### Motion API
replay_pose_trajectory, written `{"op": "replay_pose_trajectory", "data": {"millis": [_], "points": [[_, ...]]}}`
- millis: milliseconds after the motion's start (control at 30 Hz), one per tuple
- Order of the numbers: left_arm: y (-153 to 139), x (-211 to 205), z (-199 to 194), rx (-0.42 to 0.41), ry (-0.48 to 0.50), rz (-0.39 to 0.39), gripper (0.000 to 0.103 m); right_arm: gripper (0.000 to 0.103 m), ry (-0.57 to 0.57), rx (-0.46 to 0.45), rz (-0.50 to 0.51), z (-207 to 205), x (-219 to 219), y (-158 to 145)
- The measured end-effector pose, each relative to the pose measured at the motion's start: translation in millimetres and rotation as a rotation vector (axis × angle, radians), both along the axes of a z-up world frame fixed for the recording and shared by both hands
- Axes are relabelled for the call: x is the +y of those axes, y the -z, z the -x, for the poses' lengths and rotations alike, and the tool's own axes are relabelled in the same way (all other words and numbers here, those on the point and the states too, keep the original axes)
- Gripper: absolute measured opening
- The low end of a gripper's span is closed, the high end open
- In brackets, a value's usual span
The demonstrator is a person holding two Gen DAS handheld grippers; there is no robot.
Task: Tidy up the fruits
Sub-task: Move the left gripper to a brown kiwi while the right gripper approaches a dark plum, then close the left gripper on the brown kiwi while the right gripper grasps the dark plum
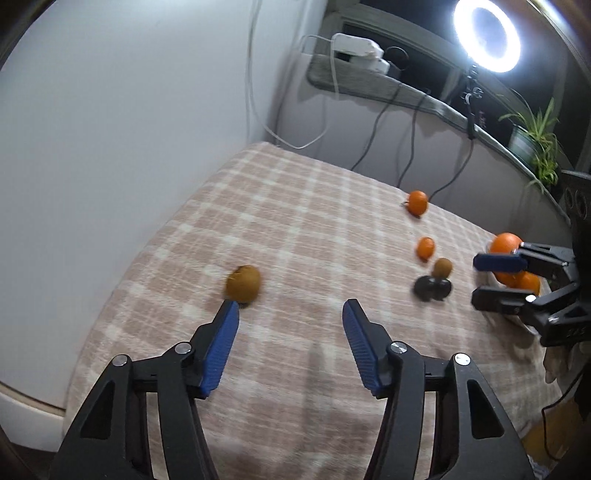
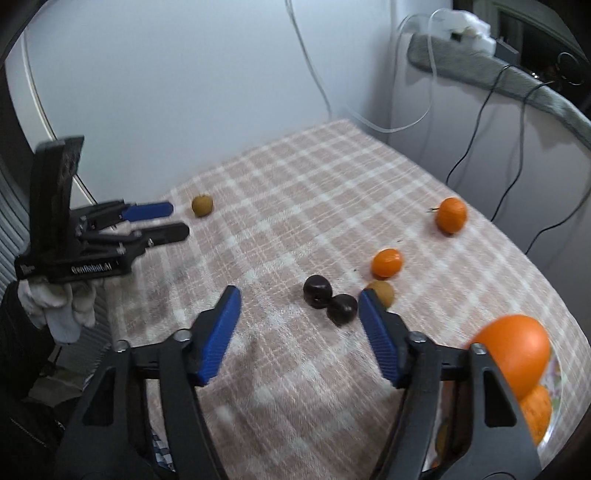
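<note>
My left gripper [image 1: 290, 308] is open and empty; a brown kiwi [image 1: 243, 283] lies just past its left fingertip. It also shows in the right wrist view [image 2: 202, 205]. My right gripper [image 2: 297, 293] is open and empty, above two dark plums [image 2: 330, 301]. A second brown kiwi [image 2: 382, 291] lies by its right fingertip. Two tangerines [image 2: 386, 262] [image 2: 450, 215] lie farther back. A plate [image 2: 554, 417] at the right holds large oranges [image 2: 517, 350]. In the left wrist view the right gripper [image 1: 500, 278] hovers in front of those oranges [image 1: 505, 243].
The fruits lie on a checked pink cloth [image 1: 314, 221] over a table by a white wall. A ledge [image 1: 369, 86] behind carries chargers, cables, a ring light [image 1: 487, 35] and a potted plant [image 1: 537, 140]. The left gripper [image 2: 162, 219] sits at the left.
</note>
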State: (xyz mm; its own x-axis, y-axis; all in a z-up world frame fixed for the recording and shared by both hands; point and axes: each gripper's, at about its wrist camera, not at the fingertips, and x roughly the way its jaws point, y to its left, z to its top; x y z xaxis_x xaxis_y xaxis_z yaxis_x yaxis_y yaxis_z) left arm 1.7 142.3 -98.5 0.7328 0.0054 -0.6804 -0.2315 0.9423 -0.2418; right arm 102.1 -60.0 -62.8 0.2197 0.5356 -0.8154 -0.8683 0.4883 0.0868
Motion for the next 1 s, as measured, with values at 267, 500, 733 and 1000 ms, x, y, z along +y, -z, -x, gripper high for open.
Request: {"op": "replay_pose_trajectory", "data": {"millis": [267,500,733,1000], "points": [[14,19,-14,0.022,-0.026,0.03,0.049,0.049,-0.012,0.043,0.065,-16,20,21],[20,25,-21,0.038,-0.019,0.04,0.048,0.042,-0.02,0.036,0.115,-22,30,29],[24,23,-29,0.061,0.0,0.032,0.043,0.035,-0.045,0.024,0.138,-22,33,32],[25,27,-36,0.081,-0.02,0.013,0.034,0.027,-0.072,-0.013,0.17,-20,35,34]]}}
